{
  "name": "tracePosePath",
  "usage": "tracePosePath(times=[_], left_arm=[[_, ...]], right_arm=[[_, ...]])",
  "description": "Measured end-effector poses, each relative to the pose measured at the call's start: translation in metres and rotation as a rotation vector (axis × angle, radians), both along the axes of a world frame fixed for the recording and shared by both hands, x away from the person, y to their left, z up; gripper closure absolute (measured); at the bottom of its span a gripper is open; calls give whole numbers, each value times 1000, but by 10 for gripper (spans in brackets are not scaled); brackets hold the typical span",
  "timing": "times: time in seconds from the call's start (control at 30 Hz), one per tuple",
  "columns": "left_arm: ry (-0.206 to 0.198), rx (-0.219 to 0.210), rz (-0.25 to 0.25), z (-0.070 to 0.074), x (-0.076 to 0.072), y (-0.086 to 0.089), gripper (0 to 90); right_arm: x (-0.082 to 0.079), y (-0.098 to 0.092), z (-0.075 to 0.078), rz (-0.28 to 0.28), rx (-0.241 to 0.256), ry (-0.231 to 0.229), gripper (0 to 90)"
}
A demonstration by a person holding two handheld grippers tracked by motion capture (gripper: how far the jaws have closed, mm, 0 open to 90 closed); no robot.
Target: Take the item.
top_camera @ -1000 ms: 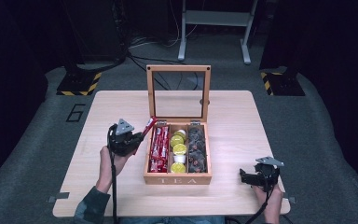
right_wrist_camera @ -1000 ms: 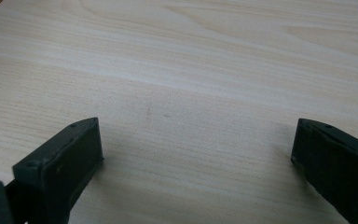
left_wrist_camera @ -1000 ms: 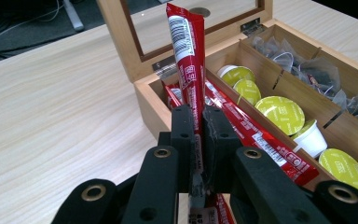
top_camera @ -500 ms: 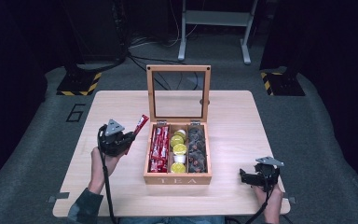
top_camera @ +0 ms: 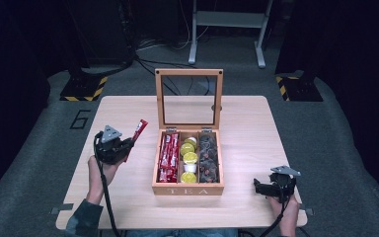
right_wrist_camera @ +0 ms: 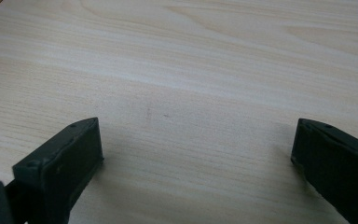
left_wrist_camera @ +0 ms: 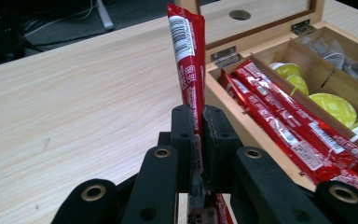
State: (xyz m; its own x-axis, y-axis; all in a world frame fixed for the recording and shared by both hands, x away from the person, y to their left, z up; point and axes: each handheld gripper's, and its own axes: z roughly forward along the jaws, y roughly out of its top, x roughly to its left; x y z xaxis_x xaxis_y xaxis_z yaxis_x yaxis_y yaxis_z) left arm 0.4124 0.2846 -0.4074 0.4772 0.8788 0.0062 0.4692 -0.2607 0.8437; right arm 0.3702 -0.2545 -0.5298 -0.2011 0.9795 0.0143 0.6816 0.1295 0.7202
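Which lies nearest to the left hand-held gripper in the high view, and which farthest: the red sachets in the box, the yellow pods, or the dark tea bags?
From the left hand-held gripper:
1. Red sachets, in the box's left compartment, nearest.
2. Yellow pods, in the middle compartment.
3. Dark tea bags, in the right compartment, farthest.

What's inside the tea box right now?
The tea box holds red stick packets left, yellow capsules middle, dark bags right. Anything underneath is covered.
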Motion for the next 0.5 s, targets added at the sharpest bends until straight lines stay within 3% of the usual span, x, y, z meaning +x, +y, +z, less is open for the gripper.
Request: tracePosePath(times=[0.5], left_arm=[[8,-2,50,-4,4,22,831]], right_arm=[[0,0,0,0,0,0,13]])
